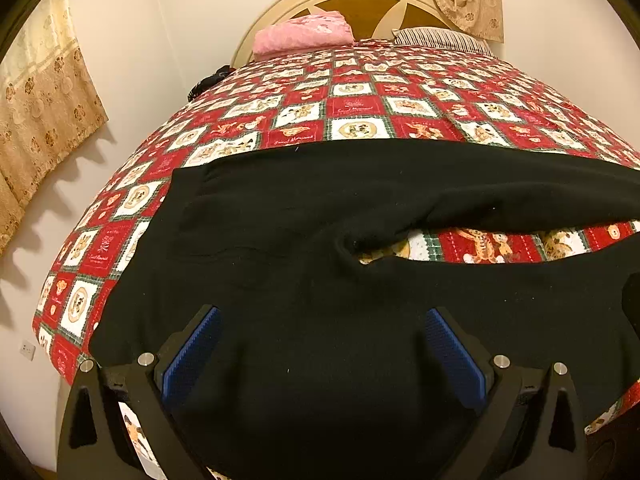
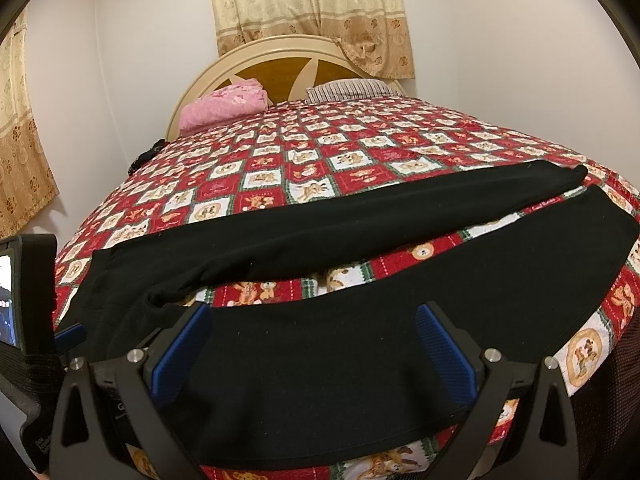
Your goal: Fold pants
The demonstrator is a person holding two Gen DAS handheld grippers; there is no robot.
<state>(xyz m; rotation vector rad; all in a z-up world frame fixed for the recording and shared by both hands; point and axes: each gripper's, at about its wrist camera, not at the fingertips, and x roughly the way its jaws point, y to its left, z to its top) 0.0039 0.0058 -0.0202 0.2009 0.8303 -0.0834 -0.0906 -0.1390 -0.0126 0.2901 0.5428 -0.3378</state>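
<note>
Black pants lie spread flat across the near end of the bed, waistband to the left, two legs running right with a strip of quilt showing between them. My left gripper is open, its blue pads over the near waist and seat part. My right gripper is open over the near leg; the far leg lies beyond it. The left gripper shows at the left edge of the right wrist view. Neither holds cloth.
The bed has a red and white checked quilt. A pink folded blanket and a striped pillow lie by the round headboard. Curtains hang behind. A dark item sits at the bed's left edge.
</note>
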